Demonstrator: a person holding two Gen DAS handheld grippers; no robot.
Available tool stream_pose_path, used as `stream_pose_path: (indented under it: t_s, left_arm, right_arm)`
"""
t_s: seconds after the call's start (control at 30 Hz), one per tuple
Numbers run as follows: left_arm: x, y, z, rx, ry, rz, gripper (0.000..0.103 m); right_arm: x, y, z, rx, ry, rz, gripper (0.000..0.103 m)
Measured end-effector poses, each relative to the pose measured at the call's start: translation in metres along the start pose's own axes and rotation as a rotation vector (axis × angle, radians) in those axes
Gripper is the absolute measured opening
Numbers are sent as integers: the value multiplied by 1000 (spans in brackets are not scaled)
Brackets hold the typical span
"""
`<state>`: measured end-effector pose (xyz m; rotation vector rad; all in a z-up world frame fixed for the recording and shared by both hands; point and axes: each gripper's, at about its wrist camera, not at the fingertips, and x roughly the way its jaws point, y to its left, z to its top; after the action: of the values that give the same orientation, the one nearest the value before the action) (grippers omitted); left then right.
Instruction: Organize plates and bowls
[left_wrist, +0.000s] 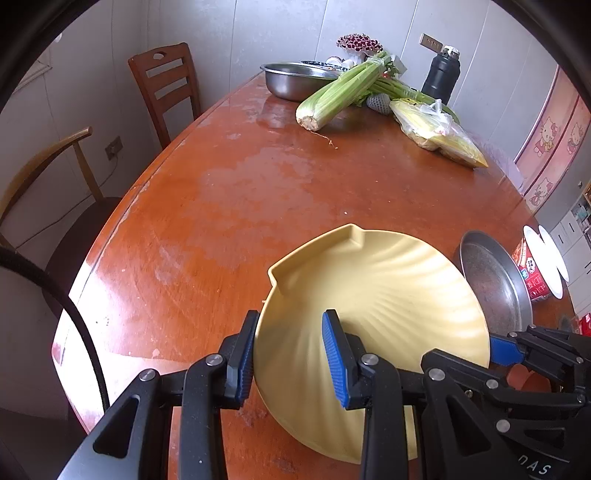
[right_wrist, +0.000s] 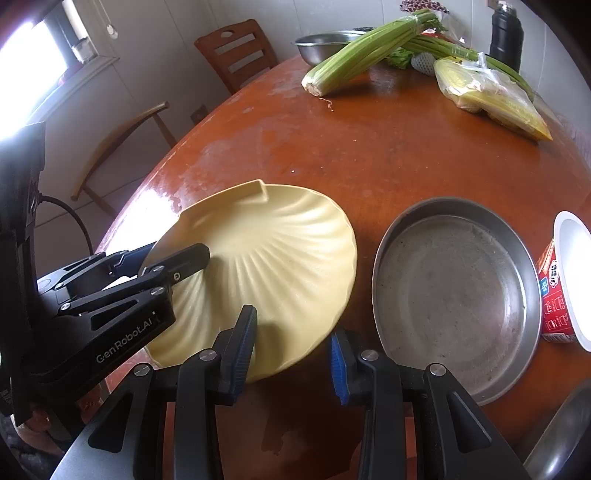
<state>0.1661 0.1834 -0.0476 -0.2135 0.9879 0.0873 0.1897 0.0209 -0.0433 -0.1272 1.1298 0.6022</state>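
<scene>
our left hand-held gripper (left_wrist: 291, 354) clamps the yellow plate (left_wrist: 376, 291) rim; the right hand-held gripper (right_wrist: 293, 350) gapes, straddling its near-edge rim.

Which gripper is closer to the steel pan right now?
Right. The right gripper hangs open at the yellow plate's near edge, just beside the steel pan. The left gripper straddles the plate's far rim, with the plate between it and the pan.
</scene>
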Motion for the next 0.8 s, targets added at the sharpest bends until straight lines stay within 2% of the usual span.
stream_pose_path:
  t_s: [0.5,0.8]
  left_arm:
    - [2,3,2,12,-11,19,34]
    - [-3,7,2,1,-21,37,35]
  right_arm:
    - [1,2,-8,3,16,25,39]
    - [-15,-1,-12,20,-24,18,41]
